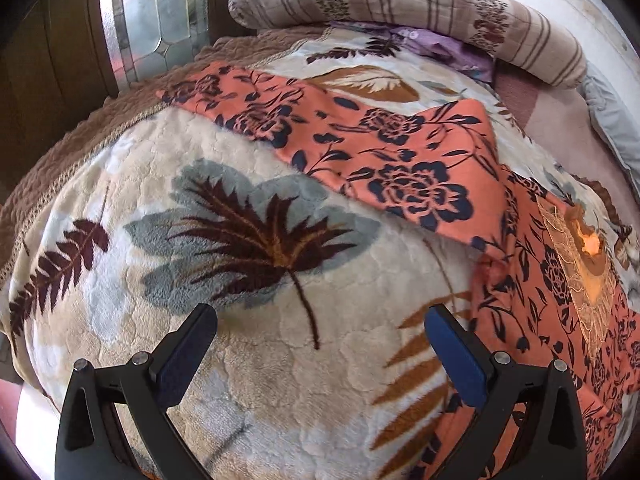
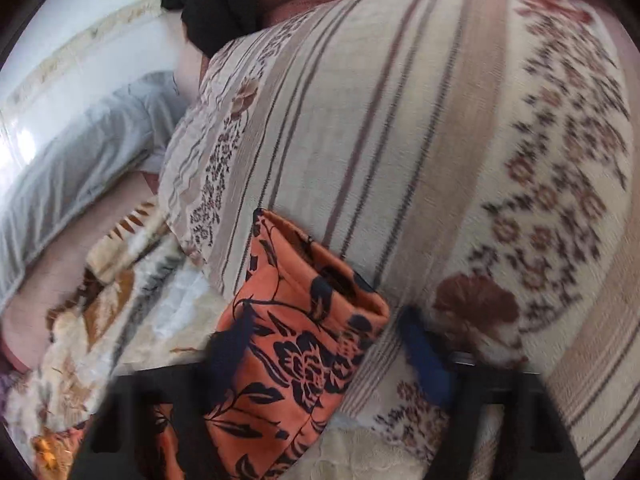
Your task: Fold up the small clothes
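An orange garment with dark navy flowers (image 1: 360, 140) lies spread on a plush leaf-print blanket (image 1: 248, 264), one sleeve stretched to the far left, its body with a lace panel at the right. My left gripper (image 1: 320, 332) is open and empty, hovering over the blanket just left of the garment's body. In the blurred right wrist view, a folded end of the same garment (image 2: 296, 344) stands up between the fingers of my right gripper (image 2: 320, 344). The jaws stand wide apart and the cloth hangs loosely between them.
A striped, flowered bolster pillow (image 1: 400, 4) lies at the head of the bed and fills the right wrist view (image 2: 440, 140). A purple cloth (image 1: 448, 48) sits beside it. A grey pillow (image 2: 80, 152) and a black cloth (image 2: 220, 0) lie further off. A wooden door (image 1: 52, 52) stands at left.
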Tool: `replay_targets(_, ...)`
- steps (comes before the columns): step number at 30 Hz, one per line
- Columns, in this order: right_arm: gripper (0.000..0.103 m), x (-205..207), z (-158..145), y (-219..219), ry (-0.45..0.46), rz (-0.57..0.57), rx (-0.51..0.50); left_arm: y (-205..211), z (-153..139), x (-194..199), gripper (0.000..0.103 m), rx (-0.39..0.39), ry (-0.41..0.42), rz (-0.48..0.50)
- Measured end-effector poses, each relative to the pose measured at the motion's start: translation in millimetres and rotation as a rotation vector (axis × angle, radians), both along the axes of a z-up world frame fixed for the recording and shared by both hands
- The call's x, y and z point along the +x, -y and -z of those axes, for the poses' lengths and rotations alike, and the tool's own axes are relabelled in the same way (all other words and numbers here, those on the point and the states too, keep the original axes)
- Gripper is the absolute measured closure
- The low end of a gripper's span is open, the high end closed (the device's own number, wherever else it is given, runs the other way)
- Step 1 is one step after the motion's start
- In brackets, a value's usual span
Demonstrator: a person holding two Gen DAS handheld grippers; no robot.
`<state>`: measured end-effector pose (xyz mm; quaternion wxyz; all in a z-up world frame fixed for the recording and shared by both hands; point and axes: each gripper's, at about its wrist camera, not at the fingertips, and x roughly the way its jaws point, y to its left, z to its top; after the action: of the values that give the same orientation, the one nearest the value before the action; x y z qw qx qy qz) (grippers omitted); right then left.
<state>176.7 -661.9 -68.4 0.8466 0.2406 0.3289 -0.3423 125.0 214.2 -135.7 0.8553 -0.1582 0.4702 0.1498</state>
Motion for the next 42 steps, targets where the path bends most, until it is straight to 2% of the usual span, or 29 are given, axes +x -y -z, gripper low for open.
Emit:
replay_targets(2,0.096,8.5,-3.7,-0.1,-0.026,-0.017,0.036,-6.3,2.6,-1.1,0.000,-0.035,0.003,-0.015)
replay_targets(4,0.096,11.9,-25.4,-17.7,0.002,-0.065,-0.009,-9.3,1.8,-2.7,0.000,-0.059,0.014,-0.020)
replay_targets(6,0.096,18.3,-55.7,-47.4,0.049,-0.150,-0.043,-11.0,-1.3,-4.4,0.000,-0.081,0.035,-0.020)
replay_targets(8,0.096,23.0,-98.9,-90.2,0.141,-0.254,-0.062,-12.0,-4.8,-7.4,0.000,-0.100,0.057,-0.015)
replay_targets(10,0.096,23.0,-143.9,-142.2,0.253,-0.362,-0.055,-12.6,-8.9,-11.8,0.000,-0.107,0.074,-0.016)
replay_targets(13,0.096,21.3,-204.3,-245.8,0.401,-0.573,-0.027,-17.8,-11.6,-15.4,0.000,-0.120,0.093,-0.018)
replay_targets(16,0.096,18.2,-224.0,-350.0,0.489,-0.765,0.043,-27.6,-14.0,-20.3,0.000,-0.153,0.113,-0.031)
replay_targets(19,0.095,18.3,-203.5,-435.0,0.522,-0.888,0.137,-33.7,-14.5,-23.4,0.000,-0.171,0.125,-0.038)
replay_targets(21,0.092,28.4,-164.6,-480.6,0.487,-0.938,0.253,-36.6,-14.6,-23.6,0.000,-0.175,0.126,-0.038)
replay_targets(22,0.091,37.8,-133.9,-506.6,0.425,-0.976,0.309,-37.7,-14.9,-24.8,0.000,-0.174,0.127,-0.040)
replay_targets(23,0.082,39.8,-107.3,-526.8,0.355,-1.004,0.329,-38.8,-15.4,-25.5,0.000,-0.175,0.129,-0.040)
replay_targets(24,0.054,48.0,-72.6,-548.8,0.258,-1.045,0.330,-39.7,-16.0,-26.1,0.000,-0.178,0.132,-0.039)
replay_targets(25,0.034,54.1,-38.0,-562.4,0.169,-1.079,0.330,-40.1,-16.6,-26.6,0.000,-0.179,0.134,-0.038)
replay_targets(26,0.019,50.6,-9.2,-569.7,0.103,-1.095,0.348,-40.5,-17.2,-26.9,0.000,-0.177,0.136,-0.037)
replay_targets(27,0.019,48.5,17.6,-569.2,0.047,-1.092,0.384,-40.7,-17.7,-27.5,0.000,-0.172,0.137,-0.037)
replay_targets(29,0.019,34.0,48.0,-550.1,0.009,-1.051,0.438,-40.9,-18.6,-28.4,0.000,-0.169,0.141,-0.038)
replay_targets(32,0.019,17.4,44.4,-499.1,0.047,-0.988,0.446,-36.4,-19.3,-27.7,0.000,-0.168,0.146,-0.029)
replay_targets(34,0.019,16.9,24.2,-462.6,0.099,-0.937,0.449,-29.0,-22.0,-27.2,0.000,-0.149,0.155,-0.010)
replay_targets(37,0.018,8.0,17.0,-397.8,0.177,-0.848,0.454,-13.7,-27.4,-27.4,0.000,-0.083,0.171,0.038)
replay_targets(39,0.006,7.3,34.5,-347.3,0.191,-0.738,0.467,-4.5,-29.5,-28.9,0.000,-0.056,0.181,0.078)
replay_targets(40,0.006,11.8,52.7,-325.6,0.130,-0.665,0.490,0.2,-29.5,-29.2,0.000,-0.047,0.178,0.098)
replay_targets(41,0.011,13.6,75.8,-307.2,0.070,-0.599,0.571,6.7,-29.9,-29.5,0.000,-0.033,0.164,0.129)
replay_targets(42,0.012,7.9,82.0,-289.4,0.156,-0.596,0.680,10.3,-30.7,-31.0,0.000,-0.023,0.161,0.143)
